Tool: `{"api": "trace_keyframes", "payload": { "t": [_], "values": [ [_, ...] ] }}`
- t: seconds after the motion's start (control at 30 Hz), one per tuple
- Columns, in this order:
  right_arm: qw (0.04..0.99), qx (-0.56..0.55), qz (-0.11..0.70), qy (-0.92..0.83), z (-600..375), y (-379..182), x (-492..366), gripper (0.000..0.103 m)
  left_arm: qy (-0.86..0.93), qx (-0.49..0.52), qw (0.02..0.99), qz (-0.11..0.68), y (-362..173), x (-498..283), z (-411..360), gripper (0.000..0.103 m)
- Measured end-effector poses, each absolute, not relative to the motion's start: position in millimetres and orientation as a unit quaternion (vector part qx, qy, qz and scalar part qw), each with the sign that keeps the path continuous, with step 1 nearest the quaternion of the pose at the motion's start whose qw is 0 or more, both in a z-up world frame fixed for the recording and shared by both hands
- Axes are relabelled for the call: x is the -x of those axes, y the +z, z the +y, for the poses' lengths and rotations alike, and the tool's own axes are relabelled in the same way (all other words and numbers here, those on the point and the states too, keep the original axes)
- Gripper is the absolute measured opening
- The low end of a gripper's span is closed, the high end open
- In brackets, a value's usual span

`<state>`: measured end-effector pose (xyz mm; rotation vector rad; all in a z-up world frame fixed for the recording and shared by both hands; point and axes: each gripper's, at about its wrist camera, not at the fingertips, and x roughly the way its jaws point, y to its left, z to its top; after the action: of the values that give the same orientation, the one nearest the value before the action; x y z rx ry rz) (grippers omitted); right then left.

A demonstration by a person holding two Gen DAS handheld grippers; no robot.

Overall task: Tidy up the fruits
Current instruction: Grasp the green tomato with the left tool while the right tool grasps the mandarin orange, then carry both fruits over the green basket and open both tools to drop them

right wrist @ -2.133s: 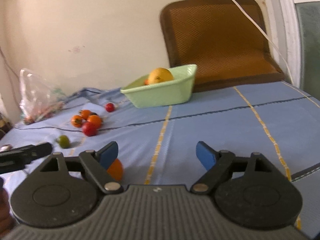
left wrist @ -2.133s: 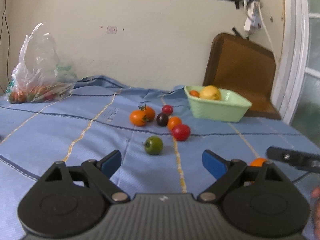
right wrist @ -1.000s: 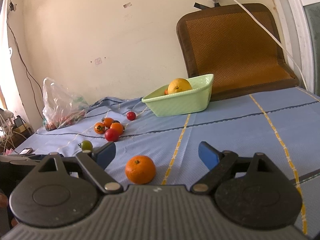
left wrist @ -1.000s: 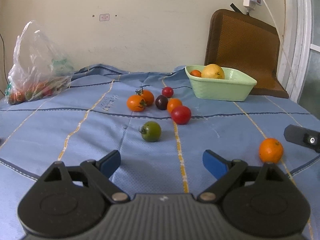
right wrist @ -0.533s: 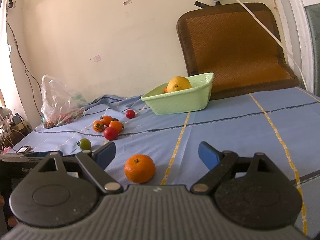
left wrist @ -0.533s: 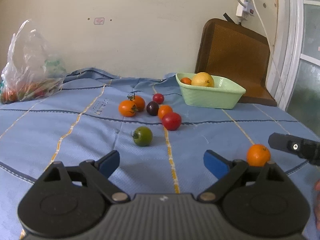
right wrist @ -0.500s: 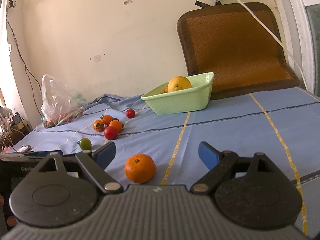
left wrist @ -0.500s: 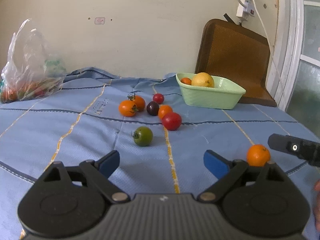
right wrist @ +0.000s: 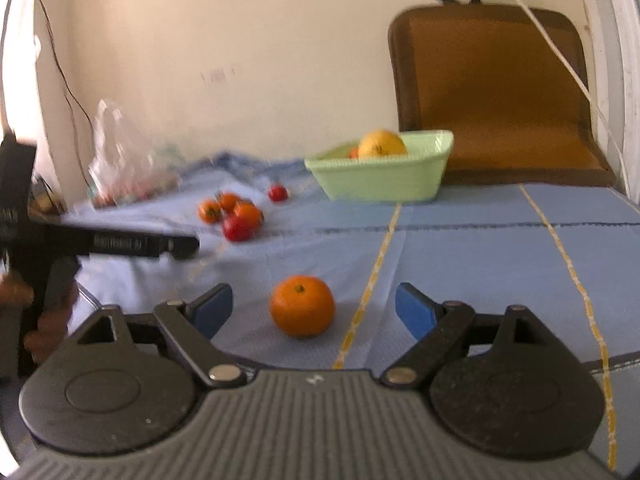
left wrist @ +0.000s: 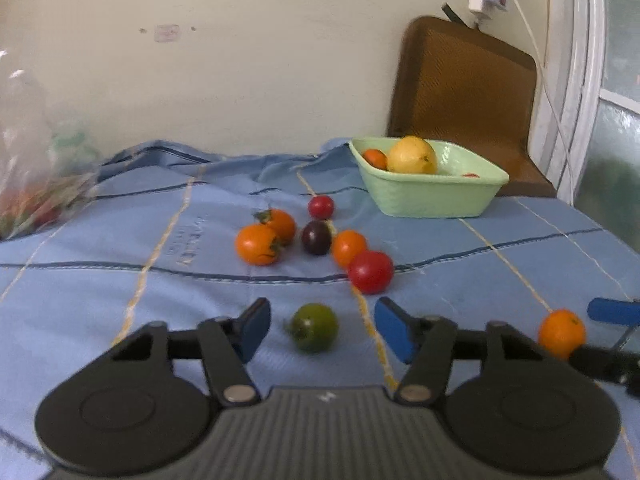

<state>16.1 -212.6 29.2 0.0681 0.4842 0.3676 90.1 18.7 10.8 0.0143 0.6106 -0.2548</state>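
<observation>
Left hand-held gripper (left wrist: 322,330) moved up to green tomato (left wrist: 314,327); right hand-held gripper (right wrist: 314,311) around orange (right wrist: 302,305). Both wide open.

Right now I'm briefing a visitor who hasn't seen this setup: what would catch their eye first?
Probably the orange lying on the blue cloth, framed between the open right gripper fingers. Next, the green tomato between the open left gripper fingers. Beyond them, a cluster of red and orange tomatoes sits before the pale green basket holding a yellow fruit.

Three orange tomatoes (left wrist: 258,244), two red (left wrist: 370,271), one green tomato (left wrist: 314,327), one bowl (left wrist: 428,194)
</observation>
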Motion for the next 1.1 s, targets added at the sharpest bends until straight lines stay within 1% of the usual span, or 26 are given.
{"api": "trace_keyframes", "payload": {
  "t": [0.07,0.1,0.13,0.17,0.2,0.3,0.33,0.47,0.6,0.77,0.93,1.03,1.07,1.1],
  "values": [
    [0.952,-0.018,0.247,0.178,-207,28,-18,0.077,-0.130,-0.005,0.941,0.313,6,-96,17,0.043],
    [0.952,-0.013,0.249,0.178,-206,28,-18,0.074,-0.129,-0.004,0.941,0.313,6,-96,17,0.041],
    [0.951,-0.008,0.252,0.177,-204,27,-19,0.069,-0.131,-0.001,0.941,0.310,6,-95,18,0.040],
    [0.950,-0.003,0.258,0.174,-203,26,-20,0.065,-0.130,0.000,0.942,0.310,5,-95,19,0.035],
    [0.949,0.001,0.264,0.172,-202,25,-22,0.063,-0.126,0.000,0.942,0.311,5,-95,19,0.026],
    [0.948,0.011,0.266,0.177,-199,25,-22,0.043,-0.126,0.004,0.943,0.309,6,-91,22,0.026],
    [0.946,0.012,0.264,0.186,-198,25,-21,0.039,-0.129,0.006,0.943,0.308,6,-88,22,0.026],
    [0.949,0.009,0.254,0.185,-198,29,-21,0.038,-0.172,0.049,0.933,0.311,14,-81,23,0.026],
    [0.955,-0.010,0.235,0.181,-208,46,-45,0.038,-0.208,0.058,0.933,0.287,40,-103,5,0.026],
    [0.973,0.006,0.183,0.143,-219,73,-111,0.039,-0.241,0.085,0.928,0.273,60,-178,-29,0.026],
    [0.976,0.020,0.189,0.110,-218,68,-173,0.039,-0.241,0.106,0.918,0.296,49,-242,-57,0.026],
    [0.977,0.020,0.185,0.101,-219,62,-188,0.040,-0.234,0.103,0.916,0.309,41,-262,-68,0.027],
    [0.978,0.020,0.185,0.099,-222,59,-189,0.044,-0.233,0.102,0.915,0.314,39,-265,-71,0.029],
    [0.977,0.022,0.186,0.098,-223,58,-190,0.050,-0.233,0.102,0.913,0.317,36,-267,-71,0.034]
  ]
}}
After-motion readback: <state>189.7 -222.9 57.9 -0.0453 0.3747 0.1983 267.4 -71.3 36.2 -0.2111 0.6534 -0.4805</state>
